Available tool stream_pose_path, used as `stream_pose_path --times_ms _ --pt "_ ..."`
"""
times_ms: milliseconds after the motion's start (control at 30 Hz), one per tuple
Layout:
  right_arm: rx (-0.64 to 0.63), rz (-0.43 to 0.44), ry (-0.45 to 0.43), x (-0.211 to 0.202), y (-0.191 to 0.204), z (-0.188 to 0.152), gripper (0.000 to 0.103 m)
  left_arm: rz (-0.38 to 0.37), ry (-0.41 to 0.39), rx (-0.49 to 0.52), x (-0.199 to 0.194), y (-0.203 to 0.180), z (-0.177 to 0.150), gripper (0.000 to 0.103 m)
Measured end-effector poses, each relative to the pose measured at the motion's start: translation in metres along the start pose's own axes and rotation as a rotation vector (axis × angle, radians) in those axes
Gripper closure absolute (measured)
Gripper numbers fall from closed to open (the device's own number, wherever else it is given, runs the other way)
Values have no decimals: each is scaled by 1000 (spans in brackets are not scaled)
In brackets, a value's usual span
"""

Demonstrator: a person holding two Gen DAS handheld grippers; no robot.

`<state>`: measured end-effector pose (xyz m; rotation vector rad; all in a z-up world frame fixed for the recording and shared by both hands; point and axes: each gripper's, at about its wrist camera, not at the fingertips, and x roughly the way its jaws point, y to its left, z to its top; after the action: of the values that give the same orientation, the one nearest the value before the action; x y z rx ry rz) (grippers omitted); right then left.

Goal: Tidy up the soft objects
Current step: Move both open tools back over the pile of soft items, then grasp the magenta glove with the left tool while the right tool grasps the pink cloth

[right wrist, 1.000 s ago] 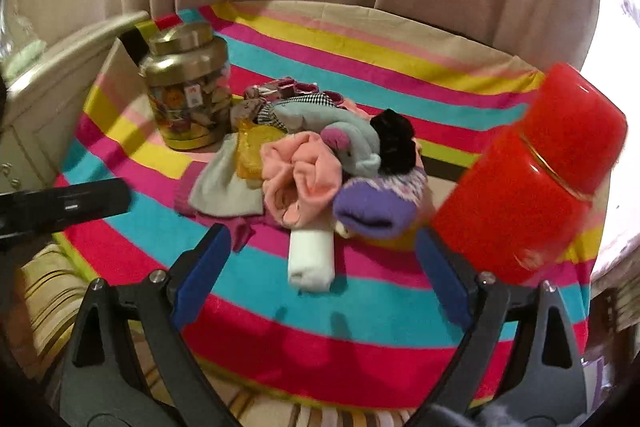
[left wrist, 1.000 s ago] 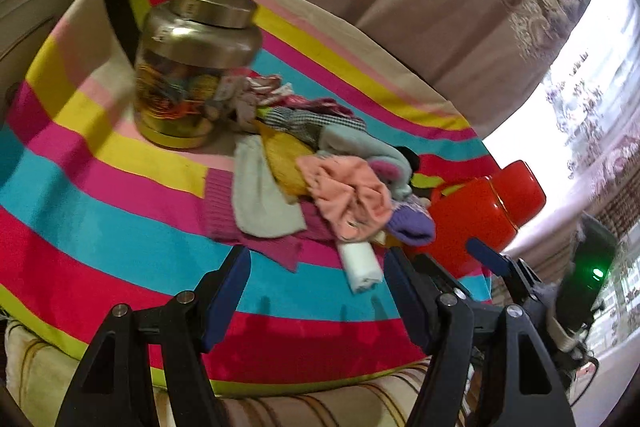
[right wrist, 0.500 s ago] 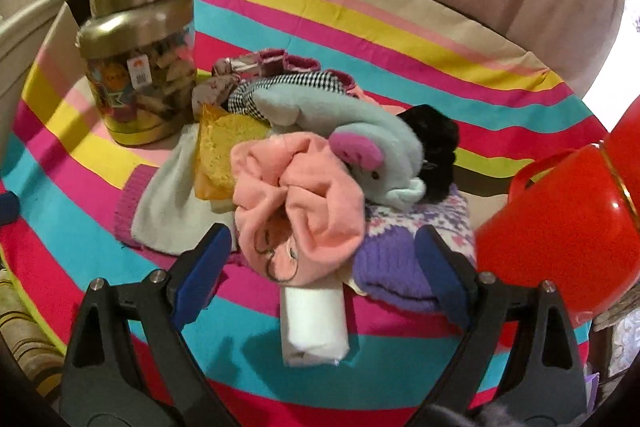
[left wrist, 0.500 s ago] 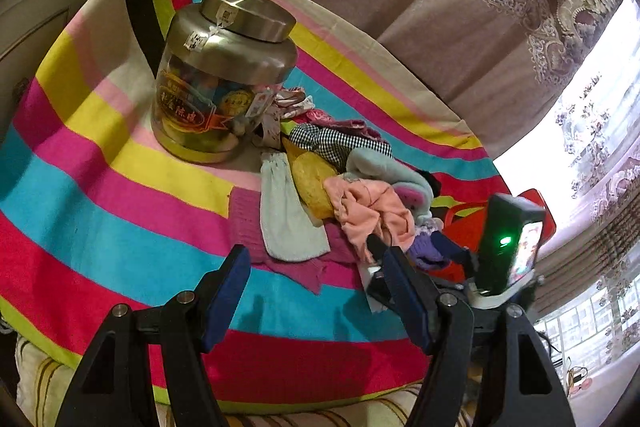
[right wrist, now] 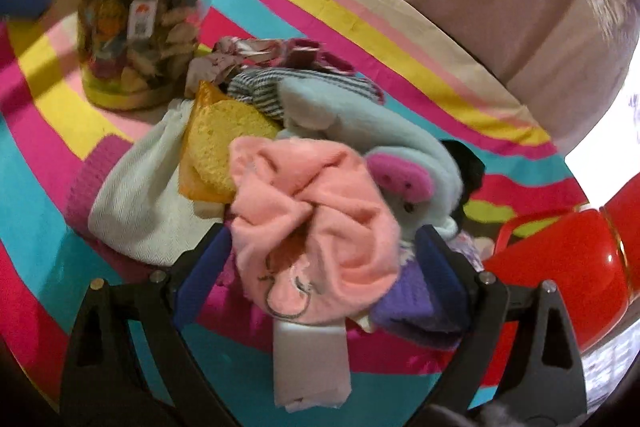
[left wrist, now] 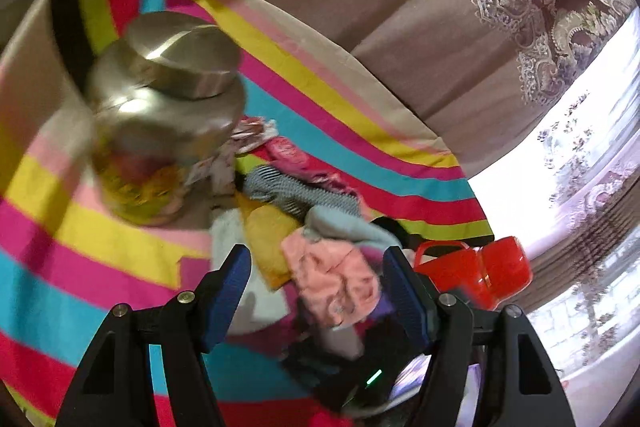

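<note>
A heap of socks and small soft items lies on the striped cloth (right wrist: 36,187). On top is a pink sock (right wrist: 316,219), with a pale blue sock (right wrist: 360,131), a yellow sock (right wrist: 224,143), a white-green sock (right wrist: 136,203), a purple sock (right wrist: 412,299) and a white roll (right wrist: 308,363) around it. My right gripper (right wrist: 320,247) is open, its jaws standing either side of the pink sock. My left gripper (left wrist: 320,267) is open and hovers above the same heap, with the pink sock (left wrist: 336,275) between its jaws.
A gold-lidded jar (right wrist: 140,27) stands at the back left of the heap; it also shows in the left wrist view (left wrist: 160,131). A red flask (right wrist: 568,267) lies to the right, near the cloth's edge. Beige curtains (left wrist: 360,7) hang behind.
Both grippers have moved in toward the heap. The right gripper now straddles the pink sock, and the left gripper has come over the pile from the jar side.
</note>
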<state>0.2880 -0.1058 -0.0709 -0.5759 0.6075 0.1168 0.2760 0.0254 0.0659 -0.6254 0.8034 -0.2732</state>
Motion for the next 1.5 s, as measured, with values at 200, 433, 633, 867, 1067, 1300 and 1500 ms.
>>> stream_pose_path --times_ms 200,433,633,867,1067,1300,1500 --pt "73 64 51 18 -11 -2 22 28 108 78 52 -25 46 34" --pt "191 194 59 26 -28 -6 53 169 323 141 145 -41 88 33" --pt "304 316 35 16 -48 -12 78 298 475 85 216 -18 95 33" --pt "350 372 -9 -13 -63 -27 80 342 463 168 223 -21 82 84" --pt "407 454 -8 -34 -74 -38 80 272 350 221 169 -39 64 94" --pt "450 491 -4 -63 -87 -58 80 205 258 200 111 -48 43 94" --pt "485 488 -20 -91 -102 -76 80 148 150 168 65 -59 30 94"
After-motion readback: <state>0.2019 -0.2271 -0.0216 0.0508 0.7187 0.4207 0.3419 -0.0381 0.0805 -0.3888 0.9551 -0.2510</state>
